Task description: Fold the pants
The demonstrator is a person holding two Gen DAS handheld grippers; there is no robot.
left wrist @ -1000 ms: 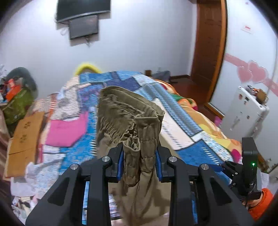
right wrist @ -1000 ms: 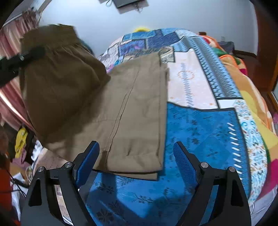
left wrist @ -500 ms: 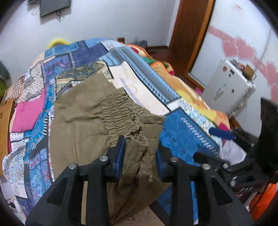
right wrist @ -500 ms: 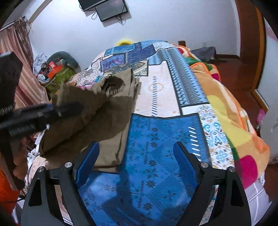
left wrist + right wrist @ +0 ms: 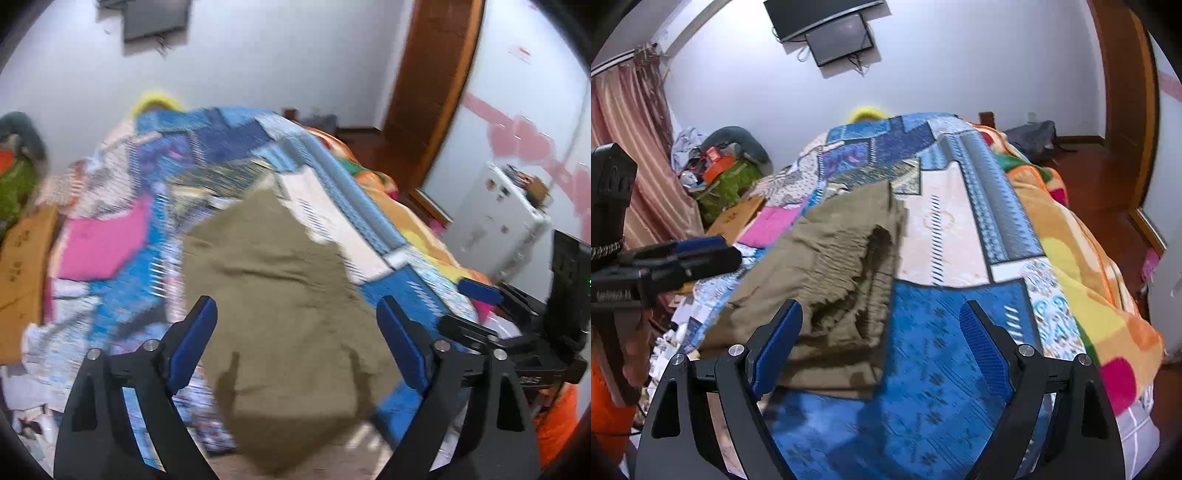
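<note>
Pants [image 5: 827, 280] lie folded over on quilt [image 5: 942, 369], near-left part of bed; elastic waistband on top, rumpled. L gripper [image 5: 295, 332] wide open, empty, above pants. R gripper [image 5: 881, 336] wide open, empty, just right of pants.

Step, as I judge it: tidy the fold. Press waistband flat, square edges w/ layer below, don't drag top layer.

Vs 0.5 s ago: L was clamped on waistband; now released, fabric dropped onto pants.
</note>
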